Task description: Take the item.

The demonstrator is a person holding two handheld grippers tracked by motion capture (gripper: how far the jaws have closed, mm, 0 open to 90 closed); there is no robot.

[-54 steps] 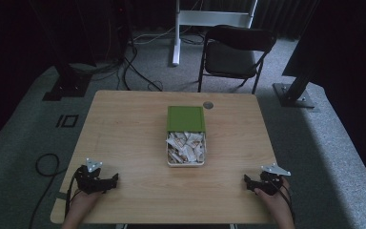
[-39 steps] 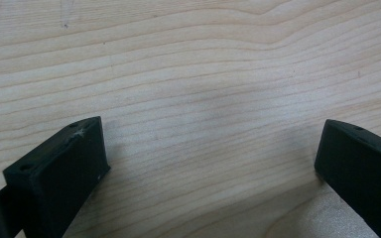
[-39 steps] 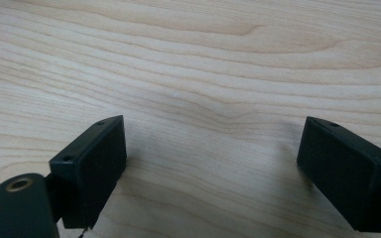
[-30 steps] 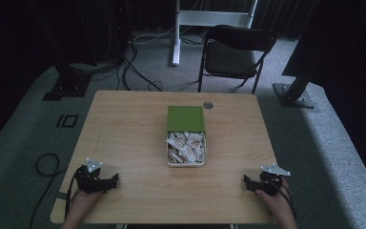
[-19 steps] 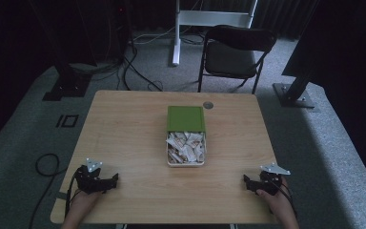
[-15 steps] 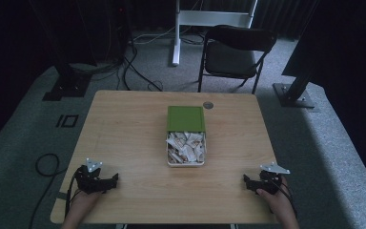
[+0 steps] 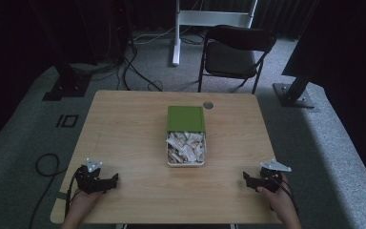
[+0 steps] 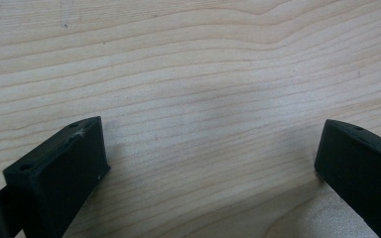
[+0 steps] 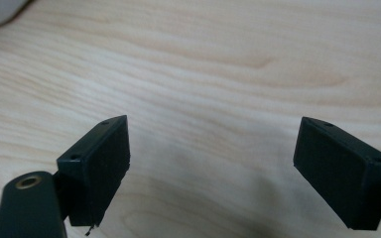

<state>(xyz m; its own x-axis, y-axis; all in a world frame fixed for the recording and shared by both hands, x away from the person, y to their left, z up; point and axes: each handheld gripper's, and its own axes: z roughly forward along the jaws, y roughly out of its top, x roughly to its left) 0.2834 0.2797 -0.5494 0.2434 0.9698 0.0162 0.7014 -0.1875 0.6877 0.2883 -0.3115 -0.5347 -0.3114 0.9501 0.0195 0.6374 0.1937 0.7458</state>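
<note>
A white box [image 7: 167,151] full of pale paper scraps sits mid-table, its green lid [image 7: 186,118] lying against its far side. At the near left of the table my left gripper [image 7: 114,180] rests in a hand, pointing toward the middle. Its jaws stand wide apart over bare wood in the left gripper view [image 8: 213,148]. My right gripper [image 7: 245,179] rests at the near right, pointing left. Its jaws [image 9: 213,144] have just been closing a little but still stand wide apart, with nothing between them. Both grippers are well clear of the box.
The wooden table [image 7: 124,124] has a round cable hole [image 7: 208,104] near its far edge. Behind the table stand a black folding chair [image 7: 238,47] and a white stand [image 7: 176,33]. Cables lie on the grey carpet at the left.
</note>
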